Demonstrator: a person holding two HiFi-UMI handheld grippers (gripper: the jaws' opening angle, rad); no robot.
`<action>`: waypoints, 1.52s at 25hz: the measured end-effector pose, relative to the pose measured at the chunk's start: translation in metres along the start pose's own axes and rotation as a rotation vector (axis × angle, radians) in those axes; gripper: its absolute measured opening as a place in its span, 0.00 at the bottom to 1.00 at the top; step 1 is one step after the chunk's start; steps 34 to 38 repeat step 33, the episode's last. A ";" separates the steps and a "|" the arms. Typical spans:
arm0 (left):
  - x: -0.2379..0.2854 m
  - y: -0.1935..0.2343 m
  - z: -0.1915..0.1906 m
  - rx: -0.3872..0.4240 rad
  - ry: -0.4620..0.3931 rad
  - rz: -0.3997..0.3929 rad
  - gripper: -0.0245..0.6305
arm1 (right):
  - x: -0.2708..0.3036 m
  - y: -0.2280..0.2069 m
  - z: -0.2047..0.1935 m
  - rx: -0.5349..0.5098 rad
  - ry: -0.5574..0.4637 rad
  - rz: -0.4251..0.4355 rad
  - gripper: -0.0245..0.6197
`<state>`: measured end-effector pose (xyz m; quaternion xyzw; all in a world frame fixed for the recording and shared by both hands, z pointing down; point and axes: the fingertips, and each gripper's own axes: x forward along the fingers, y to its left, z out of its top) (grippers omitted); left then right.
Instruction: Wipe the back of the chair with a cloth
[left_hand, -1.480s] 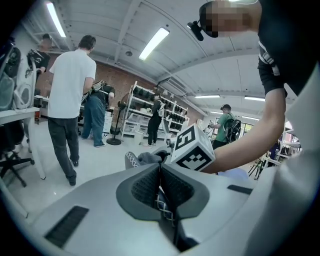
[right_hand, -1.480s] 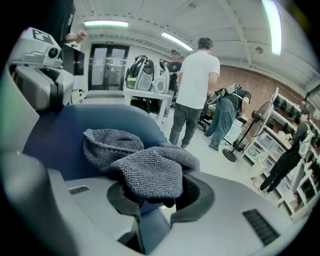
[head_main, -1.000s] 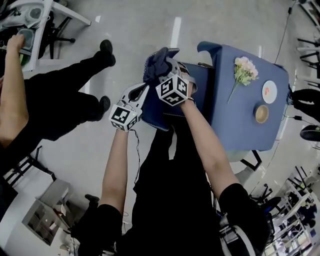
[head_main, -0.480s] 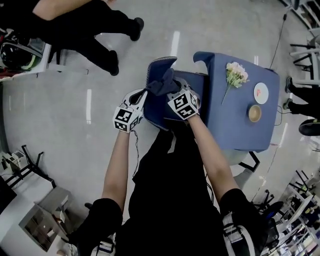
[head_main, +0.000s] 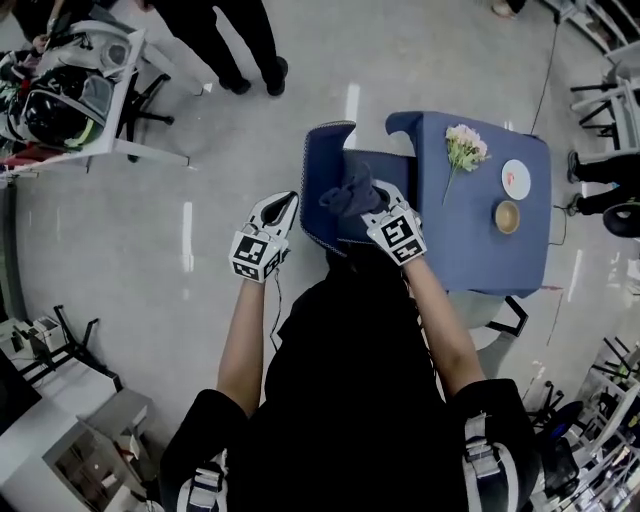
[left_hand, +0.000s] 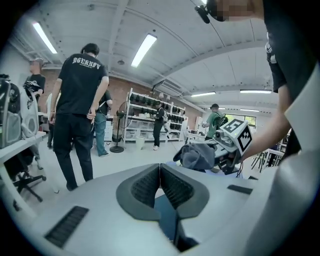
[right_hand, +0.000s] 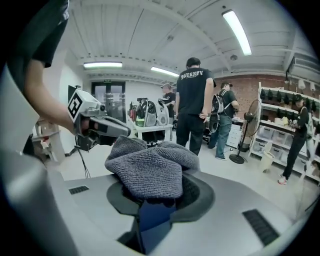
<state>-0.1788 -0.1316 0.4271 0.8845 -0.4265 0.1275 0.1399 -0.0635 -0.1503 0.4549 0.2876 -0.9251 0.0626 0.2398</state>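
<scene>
Blue table (head_main: 478, 255) bearing a flower sprig (head_main: 462, 150), a white plate (head_main: 516, 178) and a small bowl (head_main: 507, 216).

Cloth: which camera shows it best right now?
Right gripper view: the cloth fills the centre, bunched in the jaws of the right gripper, weave plain. The head view shows it small and dark over the chair. The left gripper view shows it sideways, farther off.

Nubbly grey cloth (right_hand: 145, 172), matt blue fabric chair (head_main: 318, 190), glossy floor (head_main: 250, 150).
</scene>
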 end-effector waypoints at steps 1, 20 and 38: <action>-0.005 -0.006 0.006 0.005 -0.010 -0.005 0.07 | -0.008 0.006 0.003 0.002 -0.010 0.007 0.24; -0.042 -0.065 0.045 0.083 -0.056 -0.074 0.07 | -0.096 0.029 0.012 0.000 -0.092 -0.031 0.24; -0.045 -0.062 0.053 0.113 -0.057 -0.067 0.07 | -0.094 0.034 0.006 0.019 -0.090 -0.038 0.24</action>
